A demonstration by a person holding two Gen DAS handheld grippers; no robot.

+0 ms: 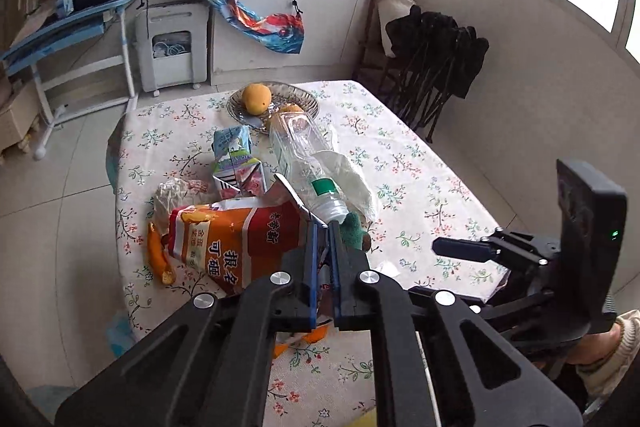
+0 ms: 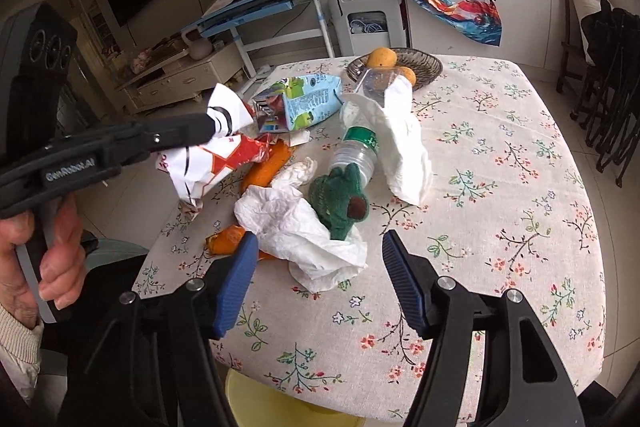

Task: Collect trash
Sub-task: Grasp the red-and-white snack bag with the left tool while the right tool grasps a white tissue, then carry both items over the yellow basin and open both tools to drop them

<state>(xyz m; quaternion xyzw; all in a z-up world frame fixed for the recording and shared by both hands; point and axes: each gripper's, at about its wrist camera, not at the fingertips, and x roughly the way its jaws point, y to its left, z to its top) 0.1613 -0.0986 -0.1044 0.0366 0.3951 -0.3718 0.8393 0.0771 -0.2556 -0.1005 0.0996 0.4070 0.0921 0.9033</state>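
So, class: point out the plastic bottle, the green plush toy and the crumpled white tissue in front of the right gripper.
plastic bottle [image 2: 354, 157], right wrist view, on its clear ribbed body.
green plush toy [image 2: 336, 201], right wrist view, on its fuzzy middle.
crumpled white tissue [image 2: 296, 231], right wrist view, on its central folds.

On the flowered tablecloth [image 2: 500, 187] we find the trash heaped toward the left edge. The crumpled white tissue [image 2: 308, 239] lies nearest us, the green plush toy [image 2: 340, 203] on it. Behind the toy lies the clear plastic bottle [image 2: 356, 155], the milk carton [image 2: 304, 103] to its left. The wicker fruit bowl [image 2: 424, 65] stands farthest back.
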